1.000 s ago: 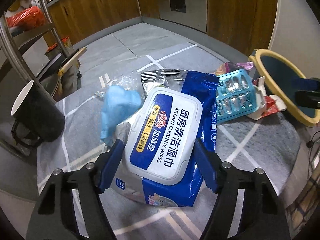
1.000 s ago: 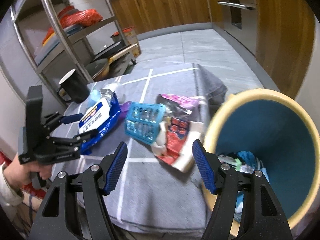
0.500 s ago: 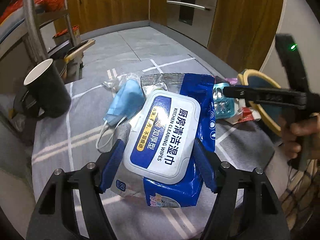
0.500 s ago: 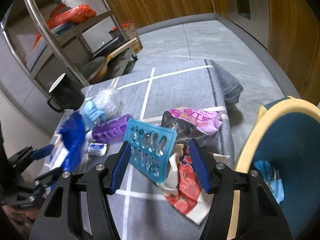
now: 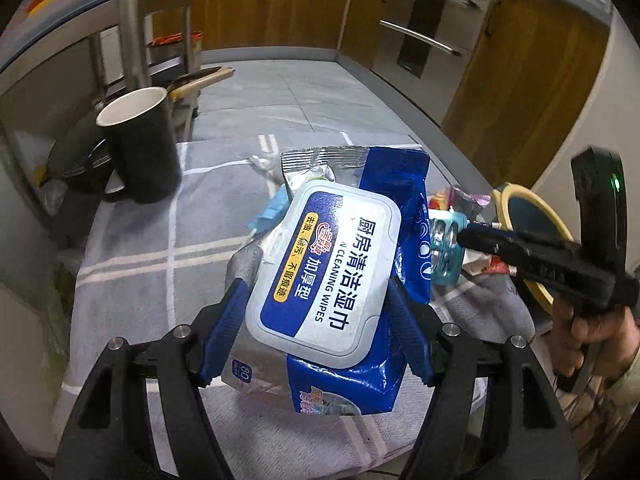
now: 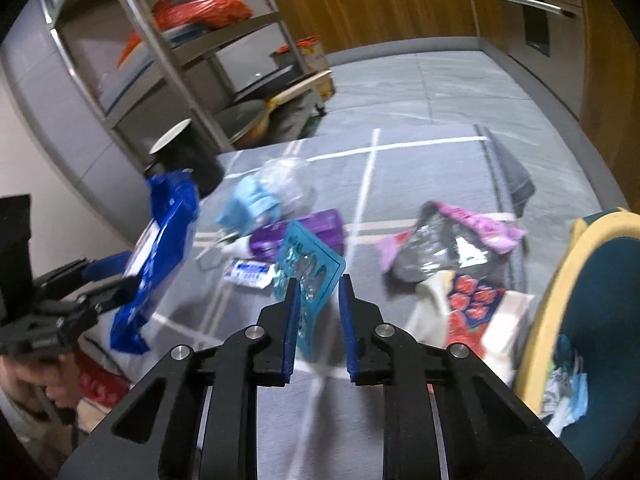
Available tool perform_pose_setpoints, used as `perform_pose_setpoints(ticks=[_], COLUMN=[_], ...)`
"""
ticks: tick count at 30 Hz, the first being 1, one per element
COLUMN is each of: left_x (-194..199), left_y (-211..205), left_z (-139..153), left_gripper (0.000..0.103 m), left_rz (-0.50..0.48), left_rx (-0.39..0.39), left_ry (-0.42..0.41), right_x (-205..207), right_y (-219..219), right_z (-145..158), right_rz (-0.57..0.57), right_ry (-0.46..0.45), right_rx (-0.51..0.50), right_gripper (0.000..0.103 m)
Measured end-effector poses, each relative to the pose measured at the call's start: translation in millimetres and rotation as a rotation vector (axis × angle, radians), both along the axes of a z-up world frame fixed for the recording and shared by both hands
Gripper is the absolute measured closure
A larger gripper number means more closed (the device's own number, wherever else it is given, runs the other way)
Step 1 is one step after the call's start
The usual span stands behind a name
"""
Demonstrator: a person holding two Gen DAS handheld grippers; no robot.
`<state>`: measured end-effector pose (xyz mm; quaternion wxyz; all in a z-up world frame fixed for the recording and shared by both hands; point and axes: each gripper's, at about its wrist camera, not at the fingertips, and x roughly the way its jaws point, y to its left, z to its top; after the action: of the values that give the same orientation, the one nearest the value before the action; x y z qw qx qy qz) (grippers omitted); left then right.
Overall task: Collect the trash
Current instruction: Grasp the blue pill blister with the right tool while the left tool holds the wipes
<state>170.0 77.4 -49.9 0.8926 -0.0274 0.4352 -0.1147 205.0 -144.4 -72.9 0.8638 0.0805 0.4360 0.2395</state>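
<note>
Left gripper (image 5: 316, 324): your jaws clamp the wipes pack (image 5: 332, 276), lifted, angled downward.
Right gripper (image 6: 318, 304): your jaws are closing around the blister tray (image 6: 308, 268), lower centre.

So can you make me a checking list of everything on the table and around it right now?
Surface: grey checked cloth over the table.
Job's things: wipes pack held up off the cloth; blue blister tray tilted between the right jaws; bin at the right edge with trash already inside.
Clutter: blue mask, purple packet, small tube, pink wrapper, red wrapper, black mug.
Grippers: left gripper clamped on the wipes pack; right gripper closing, its left pad on the tray, a gap at the right pad.
Cables: nothing seen.
Surroundings: metal rack, wood cabinets, grey floor.
</note>
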Motion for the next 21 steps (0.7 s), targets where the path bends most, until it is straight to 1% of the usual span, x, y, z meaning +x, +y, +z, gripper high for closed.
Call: perform_pose_setpoints(ticks=[2, 6, 10, 13, 18, 20, 21], left_x=[-2, -3, -4, -4, -5, -6, -6], left_y=[7, 19, 28, 29, 26, 25, 26], left_z=[1, 1, 3, 4, 4, 4, 4], left_gripper=[0.034, 0.034, 0.034, 0.034, 0.034, 0.034, 0.034], left_rz=[0.026, 0.072, 0.102, 0.107, 0.099, 0.100, 0.101], left_rx=[-0.010, -0.040, -0.061, -0.062, -0.061, -0.062, -0.064], left_ry=[0.001, 0.005, 0.001, -0.002, -0.002, -0.001, -0.001], right_x=[-4, -9, -17, -26, -43, -44, -44], right_y=[7, 14, 14, 13, 15, 18, 18], right_z=[-3, -10, -11, -8, 0, 0, 0], right_rz=[0.018, 0.023, 0.020, 0.024, 0.044, 0.059, 0.053], right_ry=[0.004, 0.020, 0.017, 0.000, -0.039, -0.035, -0.040], right_rx=[0.009, 0.033, 0.062, 0.061, 0.016, -0.008, -0.026], right_gripper=[0.084, 0.102, 0.102, 0.102, 0.102, 0.102, 0.099])
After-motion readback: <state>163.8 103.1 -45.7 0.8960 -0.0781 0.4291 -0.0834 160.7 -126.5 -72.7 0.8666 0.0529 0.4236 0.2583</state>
